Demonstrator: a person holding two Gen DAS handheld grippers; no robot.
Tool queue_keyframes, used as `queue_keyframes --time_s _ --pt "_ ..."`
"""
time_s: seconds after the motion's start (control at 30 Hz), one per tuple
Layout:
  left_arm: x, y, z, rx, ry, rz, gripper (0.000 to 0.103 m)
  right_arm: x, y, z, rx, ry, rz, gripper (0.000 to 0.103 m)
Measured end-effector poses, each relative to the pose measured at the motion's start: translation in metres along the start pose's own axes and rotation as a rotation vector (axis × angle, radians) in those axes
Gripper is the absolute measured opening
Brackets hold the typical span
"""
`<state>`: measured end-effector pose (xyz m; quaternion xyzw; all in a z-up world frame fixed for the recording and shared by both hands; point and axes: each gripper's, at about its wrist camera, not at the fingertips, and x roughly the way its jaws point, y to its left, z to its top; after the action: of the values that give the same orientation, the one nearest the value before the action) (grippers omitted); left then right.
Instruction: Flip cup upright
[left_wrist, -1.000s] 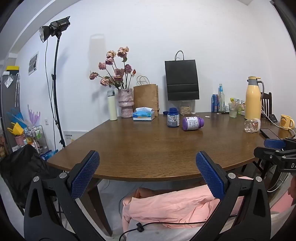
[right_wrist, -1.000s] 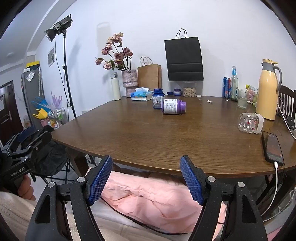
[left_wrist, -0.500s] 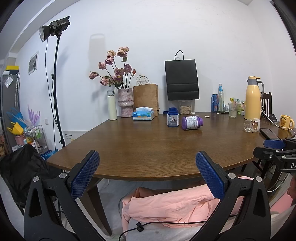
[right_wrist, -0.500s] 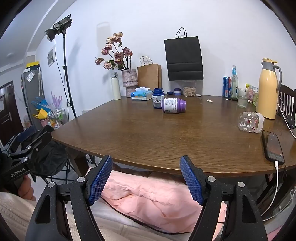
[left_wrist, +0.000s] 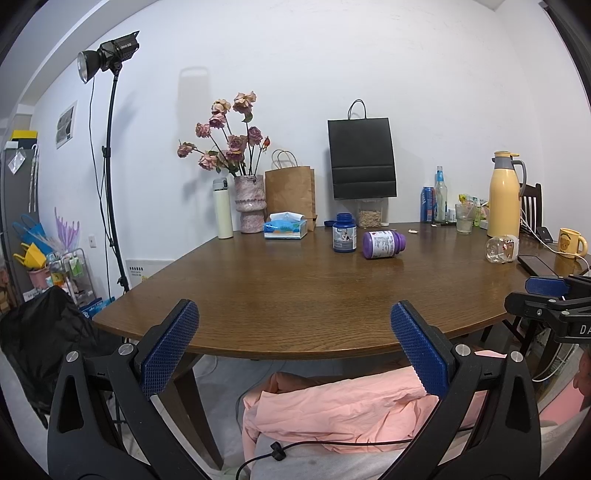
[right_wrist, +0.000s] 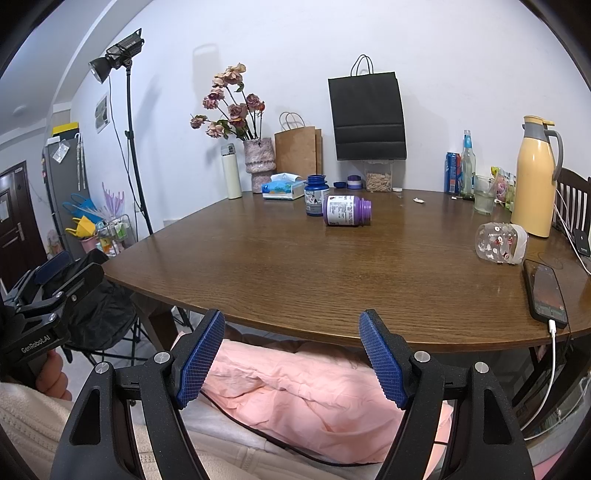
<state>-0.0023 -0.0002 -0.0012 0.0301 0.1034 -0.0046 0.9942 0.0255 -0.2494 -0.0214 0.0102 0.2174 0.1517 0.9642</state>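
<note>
Left wrist view: the left gripper (left_wrist: 291, 332) has its blue-padded fingers spread wide apart, holding nothing, low at the near edge of the dark brown oval wooden table (left_wrist: 295, 291). Beneath it lies pink cloth (left_wrist: 343, 410) over the person's lap. Ahead and far to the right, the clear patterned glass cup (left_wrist: 501, 249) lies on its side on the tabletop, just in front of a tall yellow thermos jug (left_wrist: 503, 195) and near a yellow mug (left_wrist: 570, 242). Ahead and slightly right, a purple pill bottle (left_wrist: 382, 244) lies on its side beside an upright blue pill bottle (left_wrist: 344, 238). Along the white wall beyond stand a pink vase of dried roses (left_wrist: 250, 206), a brown paper bag (left_wrist: 291, 194) and a black paper bag (left_wrist: 361, 158). To the left a studio light on a stand (left_wrist: 109, 59) rises from the floor.

Right wrist view: the right gripper (right_wrist: 290, 354) is likewise spread open and empty, below the table's near edge. The cup (right_wrist: 500, 243) lies ahead to the right, on its side, just beyond a black smartphone (right_wrist: 545, 291) plugged into a white cable. The purple bottle (right_wrist: 345, 210) lies ahead near the table's middle. At far left the left gripper (right_wrist: 51, 291) shows, held in a hand (right_wrist: 53, 376).
</note>
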Motion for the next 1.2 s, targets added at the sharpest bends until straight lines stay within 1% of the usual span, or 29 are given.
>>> queue_keyframes --time_s 1.2 --pt "-0.0006 -0.0032 -0.0058 -0.001 -0.002 0.001 0.103 0.0008 -0.0013 0.0008 0.003 0.002 -0.001 0.080"
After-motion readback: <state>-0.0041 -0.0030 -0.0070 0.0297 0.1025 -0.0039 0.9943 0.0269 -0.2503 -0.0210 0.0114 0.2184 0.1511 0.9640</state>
